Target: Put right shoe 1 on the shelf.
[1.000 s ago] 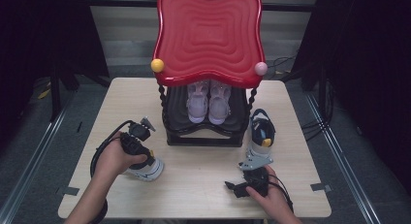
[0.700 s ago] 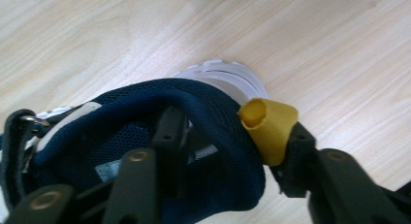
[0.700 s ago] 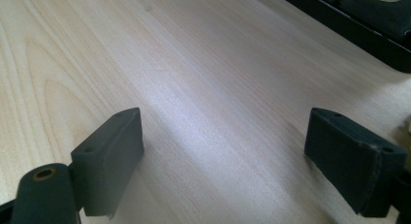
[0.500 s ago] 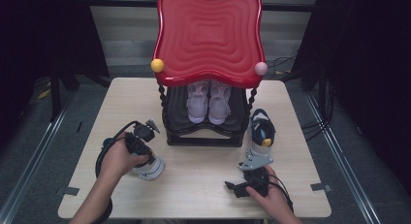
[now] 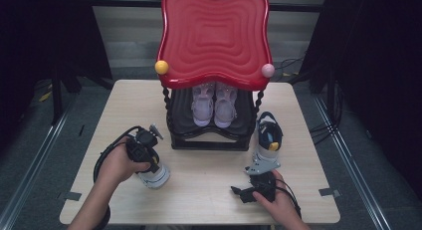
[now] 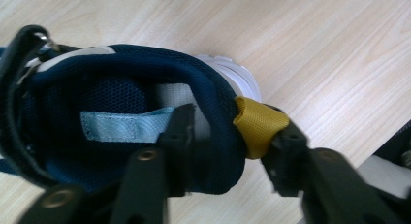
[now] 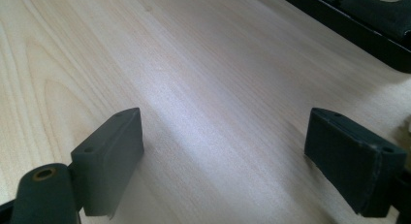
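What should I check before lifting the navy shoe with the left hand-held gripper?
1. Left hand-held gripper around the heel collar of the navy shoe: ok, one jaw inside, one outside by the yellow tab.
2. Grip firm: cannot tell; the jaws have just been opening a little, and the outer pad looks barely touching.
3. Shoe on the table: ok, it lies on the wood.
4. Right hand-held gripper free: ok, jaws wide apart over bare wood.
5. Room on the rack: cannot tell; a pale pair sits on its shelf.
6. Second shoe: ok, beside the rack, apart from the left one.
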The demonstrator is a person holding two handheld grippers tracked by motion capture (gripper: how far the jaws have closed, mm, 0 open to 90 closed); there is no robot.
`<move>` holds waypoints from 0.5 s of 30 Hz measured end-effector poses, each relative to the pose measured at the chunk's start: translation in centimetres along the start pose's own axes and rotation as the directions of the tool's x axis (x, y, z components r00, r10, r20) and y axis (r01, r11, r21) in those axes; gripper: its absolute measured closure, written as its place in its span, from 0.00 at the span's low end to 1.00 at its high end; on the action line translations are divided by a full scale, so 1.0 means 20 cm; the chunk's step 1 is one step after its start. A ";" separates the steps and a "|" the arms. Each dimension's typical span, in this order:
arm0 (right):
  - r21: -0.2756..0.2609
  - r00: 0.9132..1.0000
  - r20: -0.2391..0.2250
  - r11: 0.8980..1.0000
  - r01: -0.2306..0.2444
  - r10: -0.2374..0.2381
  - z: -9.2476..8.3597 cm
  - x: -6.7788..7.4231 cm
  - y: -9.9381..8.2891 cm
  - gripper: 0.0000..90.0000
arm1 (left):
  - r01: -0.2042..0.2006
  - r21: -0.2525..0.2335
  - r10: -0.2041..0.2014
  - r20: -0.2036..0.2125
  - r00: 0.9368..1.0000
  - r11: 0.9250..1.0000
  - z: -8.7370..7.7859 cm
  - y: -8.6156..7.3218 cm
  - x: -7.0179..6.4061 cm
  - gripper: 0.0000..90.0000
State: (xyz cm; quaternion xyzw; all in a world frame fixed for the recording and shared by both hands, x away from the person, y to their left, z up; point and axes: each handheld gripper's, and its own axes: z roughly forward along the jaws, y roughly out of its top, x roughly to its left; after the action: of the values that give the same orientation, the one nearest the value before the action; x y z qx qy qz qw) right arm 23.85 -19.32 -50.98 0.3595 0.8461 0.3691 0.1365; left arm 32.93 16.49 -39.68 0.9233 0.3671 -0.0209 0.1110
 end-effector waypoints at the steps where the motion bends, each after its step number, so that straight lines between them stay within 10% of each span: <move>1: 0.000 1.000 0.000 1.000 0.000 0.000 0.00 0.00 0.00 0.15 | 0.003 -0.006 -0.003 -0.001 1.000 1.000 0.00 0.00 0.00 0.60; 15: -0.002 1.000 0.001 1.000 0.004 -0.004 0.00 0.00 0.00 0.15 | 0.053 -0.001 -0.053 -0.008 0.999 0.999 -0.02 0.04 -0.01 0.32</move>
State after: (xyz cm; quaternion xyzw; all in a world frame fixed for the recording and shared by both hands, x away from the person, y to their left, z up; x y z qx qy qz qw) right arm 23.87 -19.32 -50.99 0.3580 0.8465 0.3692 0.1380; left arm 33.29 15.88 -39.16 0.9133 0.3920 -0.0198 0.1092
